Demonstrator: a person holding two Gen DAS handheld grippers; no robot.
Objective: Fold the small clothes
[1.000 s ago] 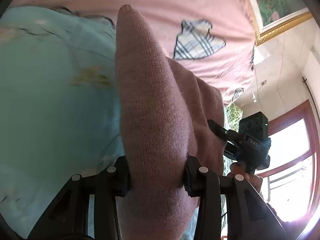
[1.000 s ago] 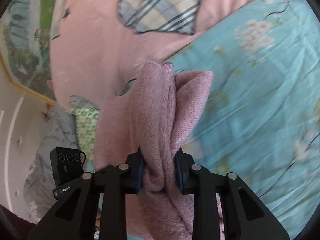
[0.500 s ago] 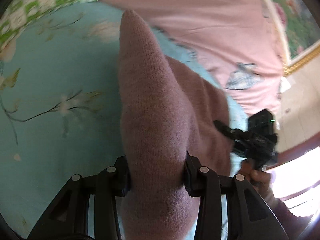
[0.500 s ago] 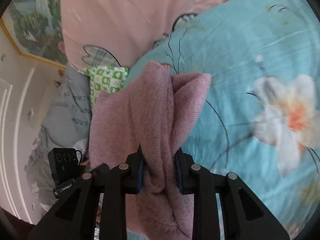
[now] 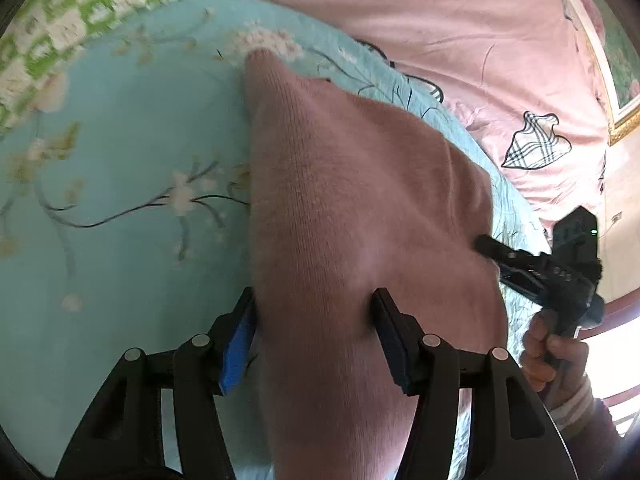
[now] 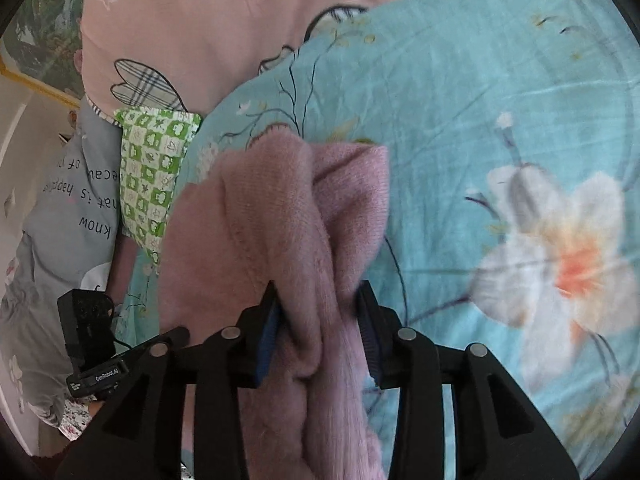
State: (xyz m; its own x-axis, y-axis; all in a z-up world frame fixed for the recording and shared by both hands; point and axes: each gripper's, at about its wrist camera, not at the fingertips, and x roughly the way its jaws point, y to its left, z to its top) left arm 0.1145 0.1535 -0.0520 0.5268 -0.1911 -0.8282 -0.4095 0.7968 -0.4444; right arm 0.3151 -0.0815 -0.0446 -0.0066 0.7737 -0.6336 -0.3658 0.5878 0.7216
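A: What shows at the left side, in the left wrist view?

B: A green-and-white checked cloth (image 5: 80, 12) at the top left corner, then the teal floral bedspread (image 5: 120, 200) covering most of the bed. The left gripper (image 5: 314, 332) has its jaws closed on a thick fold of the mauve knit garment (image 5: 340, 200). The fabric fills the gap between the blue-faced pads.

A: And where does the garment go from there?

B: It runs forward from the jaws to a narrow tip over the bedspread, and spreads rightward to the right gripper (image 5: 492, 250), which bites its far edge. The person's right hand (image 5: 556, 352) grips that tool's handle. Behind lies a pink quilt (image 5: 440, 32) with a plaid patch.

A: Now the right wrist view?

B: At far left, a grey cushion (image 6: 60, 220) with printed words, the left tool's black body low down, then the checked cloth (image 6: 152, 176). In the middle the right gripper (image 6: 318, 320) has its jaws clamped on a bunched fold of the garment (image 6: 280, 220), which rises ahead of the jaws in two lobes. To the right, the bedspread (image 6: 480, 100) shows a large white and orange flower.

A: Is the garment lying flat?

B: I cannot tell whether it touches the bed.
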